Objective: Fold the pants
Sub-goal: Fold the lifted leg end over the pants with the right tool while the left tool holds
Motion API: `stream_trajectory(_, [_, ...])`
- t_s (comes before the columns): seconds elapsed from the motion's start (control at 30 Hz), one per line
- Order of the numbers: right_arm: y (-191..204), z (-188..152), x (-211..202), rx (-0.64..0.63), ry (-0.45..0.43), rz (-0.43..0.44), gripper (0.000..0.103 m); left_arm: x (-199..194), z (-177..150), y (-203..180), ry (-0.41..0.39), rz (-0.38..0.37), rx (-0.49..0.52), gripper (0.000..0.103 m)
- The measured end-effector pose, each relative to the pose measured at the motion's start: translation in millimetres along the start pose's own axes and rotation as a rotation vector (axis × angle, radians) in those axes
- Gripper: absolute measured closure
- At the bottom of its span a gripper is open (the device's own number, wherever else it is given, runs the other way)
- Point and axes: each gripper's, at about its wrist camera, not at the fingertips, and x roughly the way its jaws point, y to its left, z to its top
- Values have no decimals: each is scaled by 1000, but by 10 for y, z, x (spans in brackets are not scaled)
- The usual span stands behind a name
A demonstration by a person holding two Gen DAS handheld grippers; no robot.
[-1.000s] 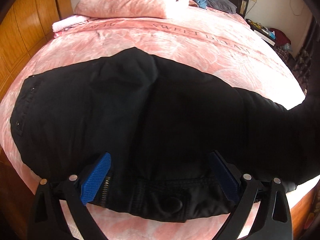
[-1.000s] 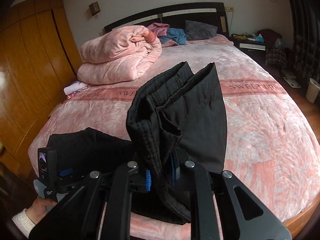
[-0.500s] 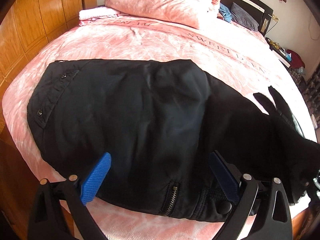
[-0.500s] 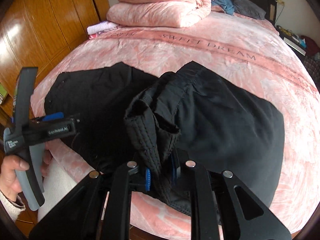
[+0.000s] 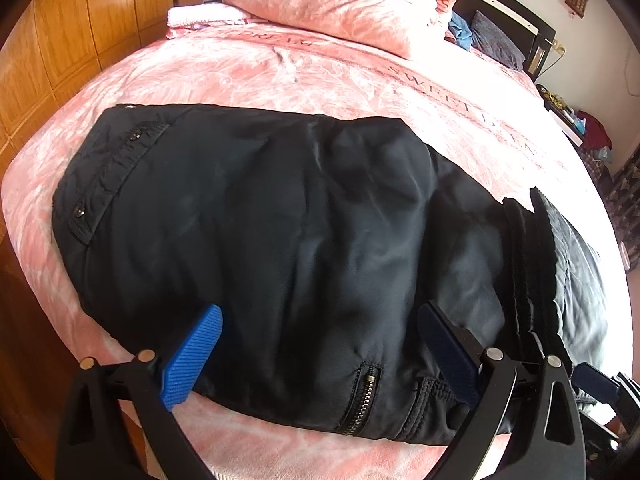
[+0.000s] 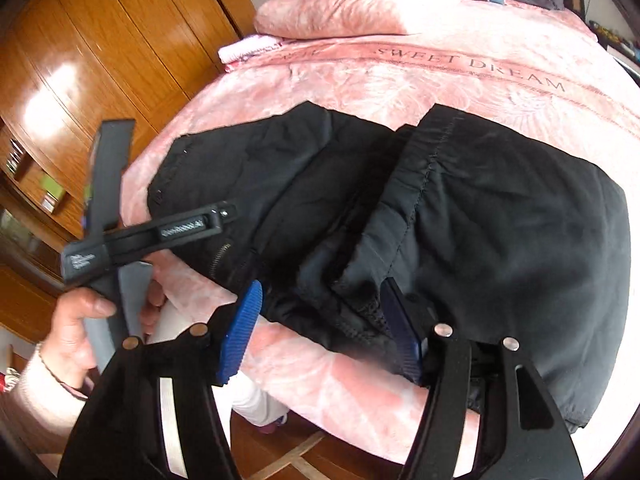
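The pants (image 5: 304, 240) lie folded on the bed (image 5: 360, 88); both tongs, left (image 5: 320, 356) and right (image 6: 320, 332), are spread wide and empty. A fresh edge must be gripped next.

pants (image 5: 304, 236) flat on bed (image 5: 320, 76) near front edge; folded blankets (image 5: 340, 4) behind them, wardrobe (image 5: 80, 32) left.

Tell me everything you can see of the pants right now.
The pants are black, of a smooth, slightly shiny padded-looking fabric. They lie folded on the pink bedspread near its front edge. A flap with snap buttons shows at the left end, a metal zipper at the front edge. The stitched cuffs lie doubled back over the middle. Both the left gripper and right gripper are open above them, neither clamping the cloth.
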Motion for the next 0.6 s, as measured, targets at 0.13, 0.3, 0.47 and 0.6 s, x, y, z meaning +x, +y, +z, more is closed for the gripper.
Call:
stream_trajectory(0.13, [59,24,-107,-33,-30,-116,37,6,-3,37,3,-17,-29,4])
stream_trajectory(0.3, [82,40,167,-67,36,-198,50,28,6,26,9,-21,-28,4])
stream_trajectory(0.47, [-36,-25,362,-40,84,-224,74,106,13,-1,39,26,24,4])
stream_trajectory(0.6, [-103,-11,296,-3,63,-194,95,187,-19,-19,43,49,64,4])
